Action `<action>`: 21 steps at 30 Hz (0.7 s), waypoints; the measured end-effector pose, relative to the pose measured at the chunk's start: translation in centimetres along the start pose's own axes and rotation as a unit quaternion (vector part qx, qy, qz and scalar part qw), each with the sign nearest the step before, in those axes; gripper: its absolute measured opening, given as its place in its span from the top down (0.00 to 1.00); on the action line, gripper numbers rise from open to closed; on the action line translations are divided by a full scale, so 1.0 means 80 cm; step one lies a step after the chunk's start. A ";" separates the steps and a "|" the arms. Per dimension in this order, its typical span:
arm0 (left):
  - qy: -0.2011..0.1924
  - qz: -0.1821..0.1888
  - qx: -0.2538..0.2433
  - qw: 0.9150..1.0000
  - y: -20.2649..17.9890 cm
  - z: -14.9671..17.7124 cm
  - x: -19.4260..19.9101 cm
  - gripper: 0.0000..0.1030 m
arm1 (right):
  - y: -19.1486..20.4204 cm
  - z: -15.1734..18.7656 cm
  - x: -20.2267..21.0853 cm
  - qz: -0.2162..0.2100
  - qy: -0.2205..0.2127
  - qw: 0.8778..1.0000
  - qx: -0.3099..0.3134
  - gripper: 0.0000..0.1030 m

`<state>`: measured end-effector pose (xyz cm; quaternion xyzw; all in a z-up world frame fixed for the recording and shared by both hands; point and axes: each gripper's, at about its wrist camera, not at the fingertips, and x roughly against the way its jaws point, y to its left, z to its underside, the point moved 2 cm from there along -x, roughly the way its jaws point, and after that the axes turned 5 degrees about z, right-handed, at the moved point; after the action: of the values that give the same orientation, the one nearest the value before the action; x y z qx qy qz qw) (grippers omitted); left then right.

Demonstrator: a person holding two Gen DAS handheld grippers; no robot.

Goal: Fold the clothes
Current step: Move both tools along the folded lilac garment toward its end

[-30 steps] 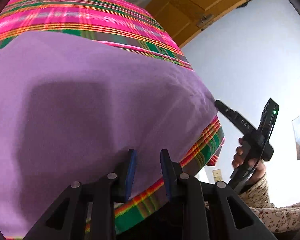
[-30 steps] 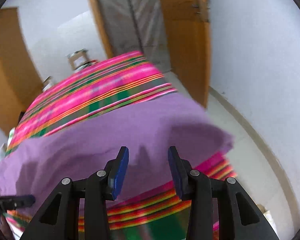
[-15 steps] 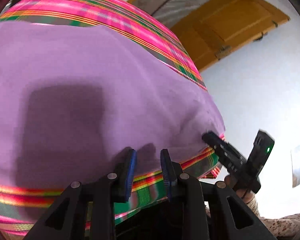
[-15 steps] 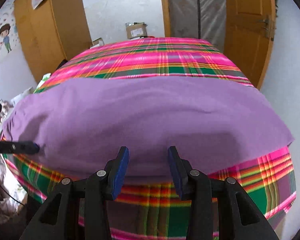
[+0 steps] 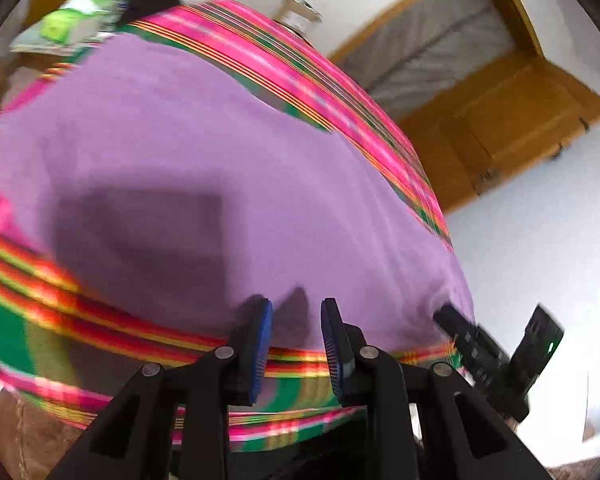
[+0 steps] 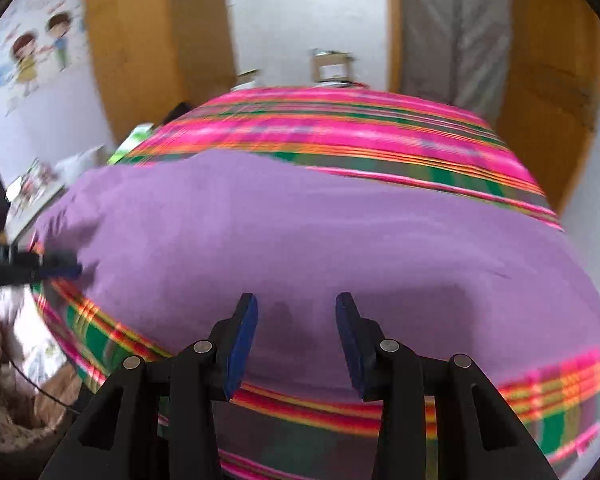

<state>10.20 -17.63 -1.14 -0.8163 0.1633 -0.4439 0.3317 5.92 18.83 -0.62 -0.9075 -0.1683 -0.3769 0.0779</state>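
Purple garment (image 6: 300, 232) spread flat across the table, lying on the pink, green and orange plaid cloth (image 6: 340, 128), which shows as a band along the far side and again along the near edge. The garment runs nearly the whole width, left to right.

Left tool (image 5: 296, 340) sits at the garment's near hem, blue pads apart, nothing between them, its shadow dark on the purple fabric. Right tool (image 6: 296, 336) is poised at the near hem too, fingers spread wide and gripping nothing.

Each tool turns up in the other's view: the left one at the garment's left corner in the right wrist view, the right one at the near right corner in the left wrist view. Both views are blurred. Wooden door (image 6: 552, 80) stands beyond the table's far right.
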 end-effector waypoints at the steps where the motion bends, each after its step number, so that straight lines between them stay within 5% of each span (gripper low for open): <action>1: -0.010 -0.008 0.007 1.000 0.007 -0.002 0.008 0.75 | 0.008 0.003 -0.005 -0.006 0.007 1.000 0.008 0.59; 7: -0.054 -0.033 0.050 0.997 0.049 -0.011 0.043 0.75 | 0.036 0.014 -0.006 -0.022 0.020 0.999 0.036 0.59; 21: -0.106 -0.028 0.126 0.986 0.101 -0.030 0.067 0.75 | 0.147 -0.024 -0.023 -0.094 -0.001 0.988 0.123 0.59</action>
<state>11.41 -27.46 -2.41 -0.8147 0.0469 -0.3807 0.4350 7.70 6.88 -0.76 -0.8713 -0.2981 -0.3583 0.1533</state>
